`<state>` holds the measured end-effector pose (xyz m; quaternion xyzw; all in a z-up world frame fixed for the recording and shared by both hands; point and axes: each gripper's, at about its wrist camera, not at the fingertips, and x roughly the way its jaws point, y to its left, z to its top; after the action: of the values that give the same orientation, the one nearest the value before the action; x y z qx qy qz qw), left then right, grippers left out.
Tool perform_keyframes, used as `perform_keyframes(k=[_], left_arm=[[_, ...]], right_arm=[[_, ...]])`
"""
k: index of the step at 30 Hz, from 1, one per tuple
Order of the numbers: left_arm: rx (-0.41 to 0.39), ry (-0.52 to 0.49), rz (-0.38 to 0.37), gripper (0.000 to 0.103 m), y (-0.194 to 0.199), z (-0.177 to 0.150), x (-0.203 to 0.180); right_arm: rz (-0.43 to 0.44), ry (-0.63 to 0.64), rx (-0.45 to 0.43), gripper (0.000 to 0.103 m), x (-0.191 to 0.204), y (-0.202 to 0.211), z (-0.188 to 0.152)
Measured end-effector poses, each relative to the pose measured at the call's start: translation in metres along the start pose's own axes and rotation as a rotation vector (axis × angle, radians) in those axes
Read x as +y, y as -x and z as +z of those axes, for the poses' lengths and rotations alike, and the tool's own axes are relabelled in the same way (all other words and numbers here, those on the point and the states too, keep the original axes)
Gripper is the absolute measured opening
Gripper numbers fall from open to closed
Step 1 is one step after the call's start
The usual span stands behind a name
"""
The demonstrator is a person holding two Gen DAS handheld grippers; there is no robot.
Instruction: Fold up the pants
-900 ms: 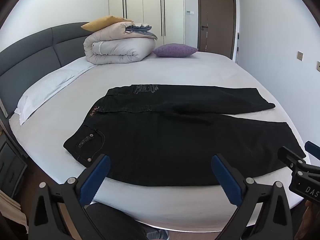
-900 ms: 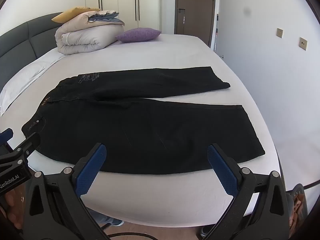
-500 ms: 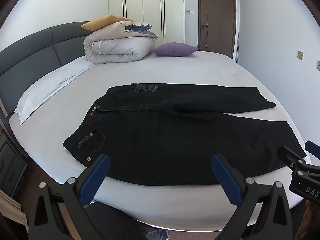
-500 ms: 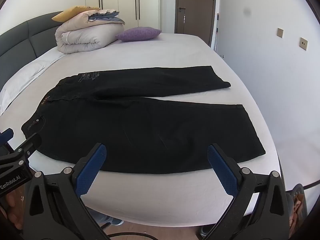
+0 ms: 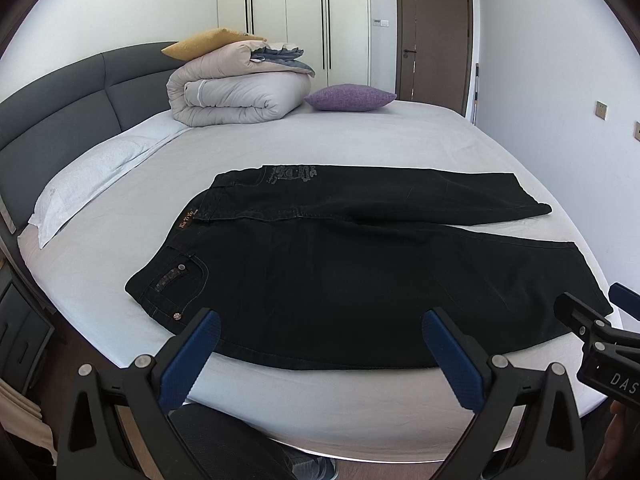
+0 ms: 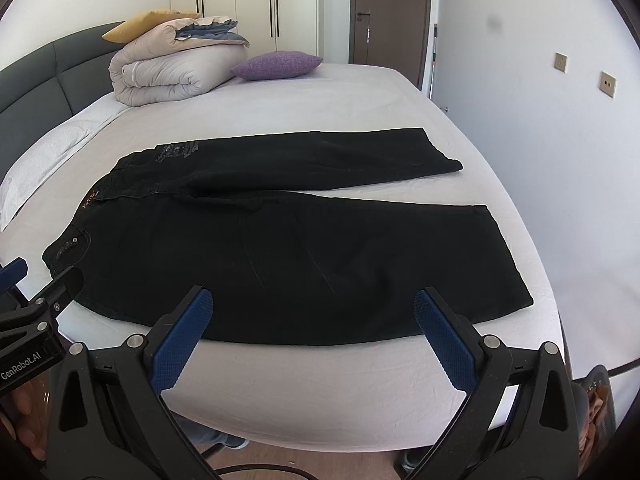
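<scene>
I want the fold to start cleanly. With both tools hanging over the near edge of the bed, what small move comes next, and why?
Probably lower both tools to the near leg's edge. The pants lie flat and unfolded on the bed, legs apart. The left tool and right tool are open, empty, and short of the cloth.

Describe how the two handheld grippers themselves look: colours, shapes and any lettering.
Both match. The left gripper and right gripper each have two black angular plastic fingers with triangular cut-outs and silver screw heads, tipped by textured blue pads. Seen from the right wrist camera, the left gripper's black body carries white "GenRobot.AI" lettering; from the left wrist camera, the right one's shows "DAS", cut off. No sleeves or cables on them are visible.
</scene>
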<state>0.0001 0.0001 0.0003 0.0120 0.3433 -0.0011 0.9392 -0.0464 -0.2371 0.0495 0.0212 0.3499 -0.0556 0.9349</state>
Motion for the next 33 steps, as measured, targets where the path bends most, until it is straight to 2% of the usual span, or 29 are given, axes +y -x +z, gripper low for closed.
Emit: perform_keyframes(k=[33], left_arm=[[0.001,0.000,-0.003,0.103,0.0000,-0.0001,-0.0005]], right_arm=[[0.003,-0.009,0.019,0.103,0.0024,-0.0058,-0.0027]])
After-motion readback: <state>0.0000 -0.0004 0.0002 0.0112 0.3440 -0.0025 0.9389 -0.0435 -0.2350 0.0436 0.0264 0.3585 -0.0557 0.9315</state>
